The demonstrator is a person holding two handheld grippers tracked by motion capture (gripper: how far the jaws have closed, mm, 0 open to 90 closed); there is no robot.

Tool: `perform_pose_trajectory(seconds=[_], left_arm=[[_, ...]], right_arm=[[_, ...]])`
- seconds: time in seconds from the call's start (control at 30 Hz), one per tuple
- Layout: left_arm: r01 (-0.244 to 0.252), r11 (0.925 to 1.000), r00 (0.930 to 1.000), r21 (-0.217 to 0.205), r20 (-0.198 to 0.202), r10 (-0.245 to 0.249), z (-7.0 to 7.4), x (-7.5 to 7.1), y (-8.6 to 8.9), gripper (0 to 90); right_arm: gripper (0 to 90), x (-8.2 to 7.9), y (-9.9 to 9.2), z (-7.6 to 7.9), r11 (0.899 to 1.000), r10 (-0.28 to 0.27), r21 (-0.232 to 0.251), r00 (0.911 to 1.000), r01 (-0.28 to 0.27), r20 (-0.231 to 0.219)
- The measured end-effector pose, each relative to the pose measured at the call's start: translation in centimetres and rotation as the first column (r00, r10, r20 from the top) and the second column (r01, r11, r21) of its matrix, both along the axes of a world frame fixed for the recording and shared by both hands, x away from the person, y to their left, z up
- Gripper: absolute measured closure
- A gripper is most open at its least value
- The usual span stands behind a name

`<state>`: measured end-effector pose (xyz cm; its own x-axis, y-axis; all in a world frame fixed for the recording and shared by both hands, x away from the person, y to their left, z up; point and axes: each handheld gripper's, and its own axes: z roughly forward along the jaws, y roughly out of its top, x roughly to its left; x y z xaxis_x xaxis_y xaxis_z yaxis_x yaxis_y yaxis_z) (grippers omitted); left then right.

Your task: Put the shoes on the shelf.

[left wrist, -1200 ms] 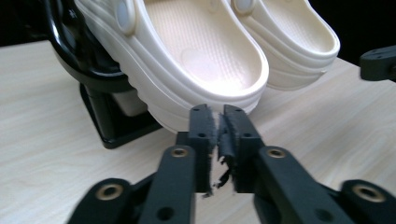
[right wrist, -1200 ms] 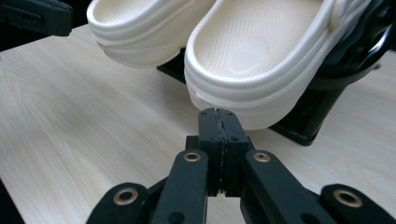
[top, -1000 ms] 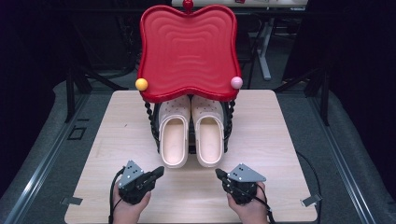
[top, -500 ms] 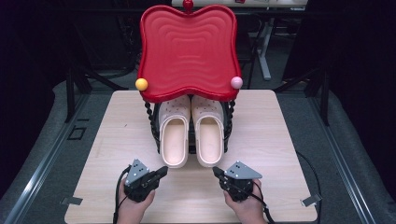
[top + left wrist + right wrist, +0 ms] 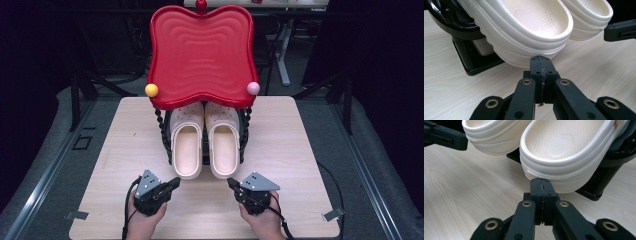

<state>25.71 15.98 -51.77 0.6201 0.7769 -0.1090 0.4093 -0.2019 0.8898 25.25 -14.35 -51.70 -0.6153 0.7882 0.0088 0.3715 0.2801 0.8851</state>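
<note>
My two hands sit at the near edge of the table [image 5: 115, 150], each holding a gripper. Since a second ago both have edged a little forward toward the clogs, so I judge this is the approach, with nothing picked up yet.

My left gripper [image 5: 175, 182] has its black jaws pressed together with nothing between them. In the left gripper view its tip [image 5: 541, 65] sits just below the heel of the left clog [image 5: 186, 144]; I cannot tell whether it touches. My right gripper [image 5: 231, 183] is likewise closed and empty, its tip just under the heel of the right clog [image 5: 224, 142].

The clogs are cream, smooth and rubbery-looking, with thick ridged rims, pebbled footbeds and small holes over the toes. They lie side by side, tilted heel-down toward me, on the lower shelf of a glossy black rack [image 5: 166, 145] with beaded posts.

Over the toes spreads the rack's red tray [image 5: 200, 55], shiny, rippled and wavy-edged, with a yellow ball [image 5: 151, 90] and a pink ball [image 5: 253, 88] at its near corners.

The table is pale wood grain.
</note>
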Motion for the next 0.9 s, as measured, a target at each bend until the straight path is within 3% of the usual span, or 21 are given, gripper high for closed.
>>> perform_pose_trajectory(seconds=[0.23, 0.73, 0.9], left_arm=[[-0.012, 0.9997, 0.9999, 0.023, 0.001, 0.012, 0.5, 1.0, 0.2, 89.7], [-0.077, 0.9969, 0.997, -0.012, 0.006, 0.077, 1.8, 4.5, 1.2, 89.7], [-0.083, 0.9965, 0.9965, -0.008, 0.002, 0.083, 2.1, 5.7, 0.9, 89.7]], right_arm=[[89.5, 0.5, 0.3, 0.4, 1.0, 0.0, -0.013, 1.0, 0.0, 0.006], [89.5, 3.3, 0.1, 1.2, 0.999, -0.036, -0.019, 0.9993, 0.036, 0.008], [89.5, 4.2, 0.3, 1.7, 0.999, -0.047, -0.022, 0.9985, 0.048, 0.029]])
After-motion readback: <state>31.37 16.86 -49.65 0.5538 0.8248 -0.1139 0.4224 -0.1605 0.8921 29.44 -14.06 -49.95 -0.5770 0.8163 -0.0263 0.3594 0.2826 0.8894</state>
